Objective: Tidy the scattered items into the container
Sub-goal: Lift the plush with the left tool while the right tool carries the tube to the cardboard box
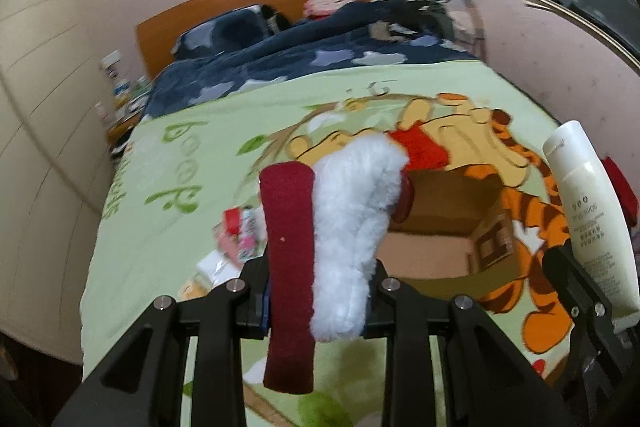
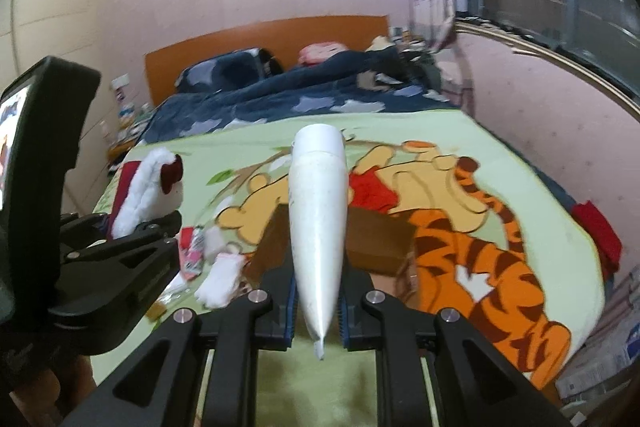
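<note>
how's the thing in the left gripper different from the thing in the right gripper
The left gripper holds a soft slipper, fluffy white with dark red trim; the right gripper holds a smooth, all-white plastic tube. The slipper is broad and floppy; the tube is slim and tapers to a flat crimped end at the jaws, cap pointing away. Both are clamped and lifted above the green blanket, near the open cardboard box.

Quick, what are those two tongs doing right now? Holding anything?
Left tongs: closed on a red and white plush slipper.
Right tongs: closed on a white tube.
</note>
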A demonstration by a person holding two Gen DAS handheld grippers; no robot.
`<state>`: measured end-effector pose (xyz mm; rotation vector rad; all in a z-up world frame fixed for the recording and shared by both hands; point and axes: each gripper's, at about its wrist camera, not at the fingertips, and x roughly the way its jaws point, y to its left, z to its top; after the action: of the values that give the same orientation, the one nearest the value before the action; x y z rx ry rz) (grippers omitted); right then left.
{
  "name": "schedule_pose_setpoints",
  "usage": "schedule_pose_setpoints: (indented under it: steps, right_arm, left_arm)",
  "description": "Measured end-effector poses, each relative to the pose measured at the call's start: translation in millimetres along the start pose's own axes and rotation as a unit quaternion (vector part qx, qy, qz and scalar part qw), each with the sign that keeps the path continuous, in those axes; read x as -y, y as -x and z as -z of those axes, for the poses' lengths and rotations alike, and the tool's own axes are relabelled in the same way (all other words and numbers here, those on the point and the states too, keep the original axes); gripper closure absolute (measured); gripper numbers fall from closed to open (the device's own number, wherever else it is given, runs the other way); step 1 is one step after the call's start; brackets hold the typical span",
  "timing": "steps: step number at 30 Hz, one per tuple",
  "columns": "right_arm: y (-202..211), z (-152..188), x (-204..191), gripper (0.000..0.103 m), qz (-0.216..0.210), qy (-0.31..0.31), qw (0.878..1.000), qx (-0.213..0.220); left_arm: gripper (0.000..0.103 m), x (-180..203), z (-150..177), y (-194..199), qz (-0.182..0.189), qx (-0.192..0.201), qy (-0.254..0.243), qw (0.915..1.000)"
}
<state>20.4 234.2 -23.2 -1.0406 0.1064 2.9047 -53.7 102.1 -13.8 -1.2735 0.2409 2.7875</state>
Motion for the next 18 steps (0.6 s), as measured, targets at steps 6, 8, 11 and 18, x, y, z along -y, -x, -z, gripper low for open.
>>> schedule_pose_setpoints:
  steps: [6, 8, 11, 18]
  right_arm:
    - [13.4, -2.2, 27.2, 0.088, 0.036, -0.017, 0.999, 0.005]
    - [14.8, -1.4, 34.6, 0.088, 0.045, -0.021, 0.999, 0.002]
    - [13.9, 0.9, 44.6, 0.088, 0.057, -0.028, 0.998, -0.007]
    - [0.1, 6.7, 51.2, 0.088, 0.059, -0.032, 0.997, -0.038]
  left_arm:
    - [0.073, 42.3, -16.7, 3.0, 0.031, 0.002, -0.039, 0.9988]
    - [0.073, 53.5, -19.9, 0.8, 0.039, -0.005, -0.051, 0.9979]
    - [0.073, 64.4, -21.9, -6.0, 0.048, -0.017, -0.065, 0.9966]
    - [0.073, 78.7, -18.5, -31.8, 0.052, -0.055, -0.081, 0.9938]
